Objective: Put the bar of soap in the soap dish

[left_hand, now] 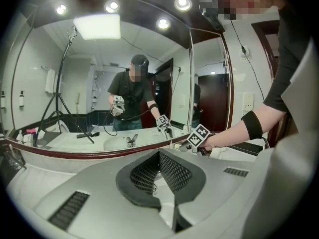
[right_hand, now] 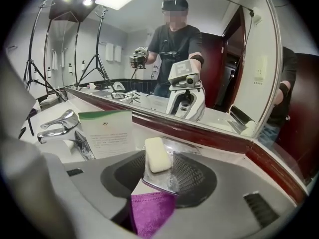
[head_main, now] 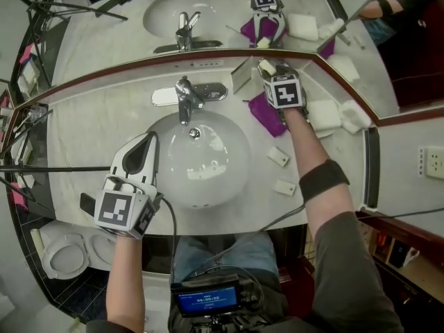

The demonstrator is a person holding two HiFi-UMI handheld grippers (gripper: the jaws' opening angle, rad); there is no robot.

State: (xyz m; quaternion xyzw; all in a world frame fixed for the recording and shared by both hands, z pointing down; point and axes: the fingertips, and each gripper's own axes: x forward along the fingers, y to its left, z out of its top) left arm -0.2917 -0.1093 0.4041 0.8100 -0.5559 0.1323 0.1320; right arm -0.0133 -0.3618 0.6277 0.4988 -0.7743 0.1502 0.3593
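Soap bar (right_hand: 157, 154) sitting in clear soap dish (right_hand: 159, 182), right hand-held gripper (right_hand: 160, 173) spread around both, left hand-held gripper (left_hand: 159, 171) pressed together

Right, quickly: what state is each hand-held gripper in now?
Left hand-held gripper: closed, empty.
Right hand-held gripper: open, bar of soap lying between its jaws in the soap dish.

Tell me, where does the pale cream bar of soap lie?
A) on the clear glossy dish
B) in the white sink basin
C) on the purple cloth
A: the right gripper view shows the pale cream bar of soap resting on the clear glossy dish, past the purple cloth.
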